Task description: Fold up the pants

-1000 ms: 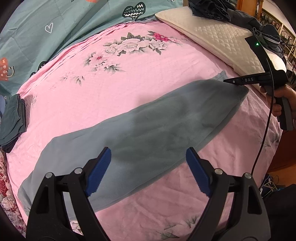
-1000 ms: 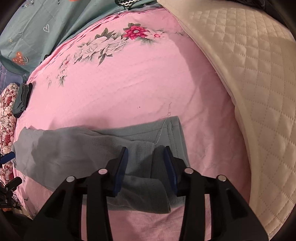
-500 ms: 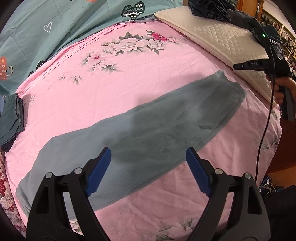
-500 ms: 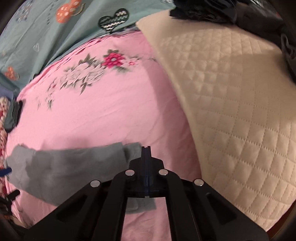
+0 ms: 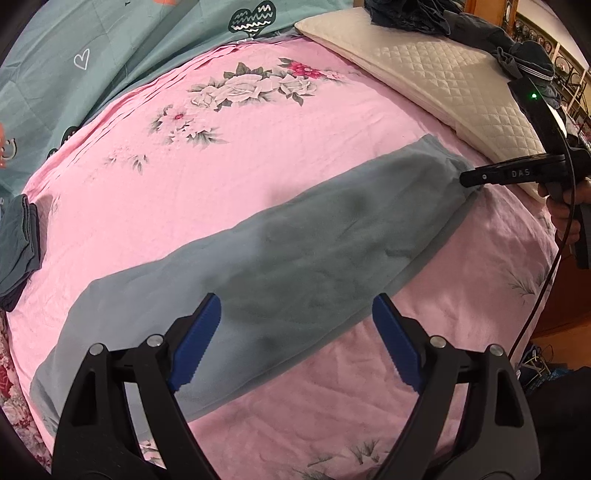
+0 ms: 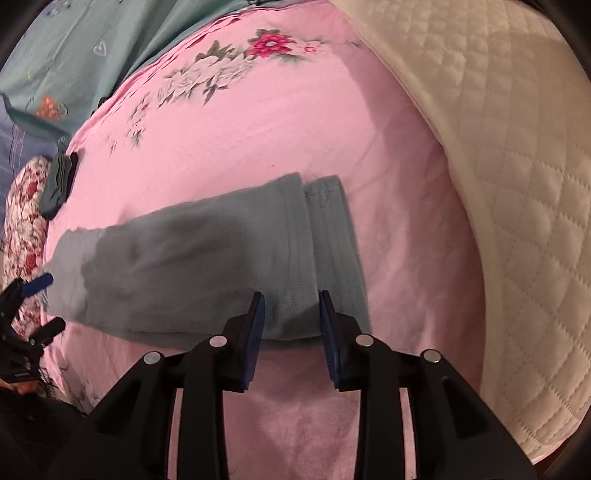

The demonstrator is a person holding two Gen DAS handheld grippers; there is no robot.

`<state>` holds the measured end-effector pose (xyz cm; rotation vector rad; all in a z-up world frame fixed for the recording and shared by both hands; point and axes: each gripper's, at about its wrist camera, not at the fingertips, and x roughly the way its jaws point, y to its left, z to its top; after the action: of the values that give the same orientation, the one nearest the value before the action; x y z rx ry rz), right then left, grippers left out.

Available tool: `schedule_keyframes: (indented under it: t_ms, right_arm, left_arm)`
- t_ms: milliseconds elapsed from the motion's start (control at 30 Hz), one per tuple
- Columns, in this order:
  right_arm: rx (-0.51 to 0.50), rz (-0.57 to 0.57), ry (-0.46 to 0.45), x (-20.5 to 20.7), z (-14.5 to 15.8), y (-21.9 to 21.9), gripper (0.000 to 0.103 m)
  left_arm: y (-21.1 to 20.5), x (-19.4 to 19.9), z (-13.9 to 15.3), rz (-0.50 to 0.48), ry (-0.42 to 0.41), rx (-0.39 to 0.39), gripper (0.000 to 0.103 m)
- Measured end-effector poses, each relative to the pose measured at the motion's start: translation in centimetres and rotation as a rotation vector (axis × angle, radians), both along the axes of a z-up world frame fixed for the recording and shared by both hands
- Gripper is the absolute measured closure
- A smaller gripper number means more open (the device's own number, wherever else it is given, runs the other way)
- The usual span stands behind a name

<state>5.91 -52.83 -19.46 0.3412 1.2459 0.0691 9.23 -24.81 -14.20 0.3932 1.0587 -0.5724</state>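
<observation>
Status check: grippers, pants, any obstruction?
Left gripper open above pants. Right gripper opening at waistband, gripping nothing. Pants flat on pink sheet, path clear.

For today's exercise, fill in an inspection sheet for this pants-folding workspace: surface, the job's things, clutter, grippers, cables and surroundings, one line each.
Surface: pink floral bedsheet, lightly wrinkled.
Job's things: grey pants lying flat and long across the sheet, waistband end nearest the right gripper.
Clutter: folded dark garment at the sheet's left edge; dark clothes pile on the quilted cream pad.
Grippers: left gripper wide open above the pants, holding nothing; right gripper jaws opening over the waistband edge, not pinching it.
Cables: black cable hanging from the right gripper.
Surroundings: teal heart-print bedding behind the sheet.
</observation>
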Motion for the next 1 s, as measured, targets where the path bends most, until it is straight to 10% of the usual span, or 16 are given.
schedule_keyframes:
  t_ms: [100,500,600,700,1000]
  right_arm:
    - [0.004,-0.01,0.0,0.2,-0.1,-0.1,0.096]
    - [-0.091,-0.09,-0.002,-1.9,-0.1,-2.1,0.096]
    - [-0.074,-0.083,-0.011,-2.3,0.1,-2.2,0.089]
    - [-0.136,-0.116,-0.07,-2.3,2.6,-2.8,0.06]
    - [-0.031,-0.026,-0.066,3.6,1.0,-2.3,0.071]
  left_arm:
    - [-0.1,0.0,0.1,-0.001,-0.004,0.002,0.017]
    - [-1.0,-0.2,-0.3,-0.017,0.007,-0.005,0.017]
    - [-0.8,-0.2,-0.1,-0.009,0.002,-0.006,0.017]
    - [-0.5,-0.1,-0.2,0.004,0.003,-0.01,0.017]
    - [-0.2,-0.5,-0.1,0.002,-0.006,0.009,0.016]
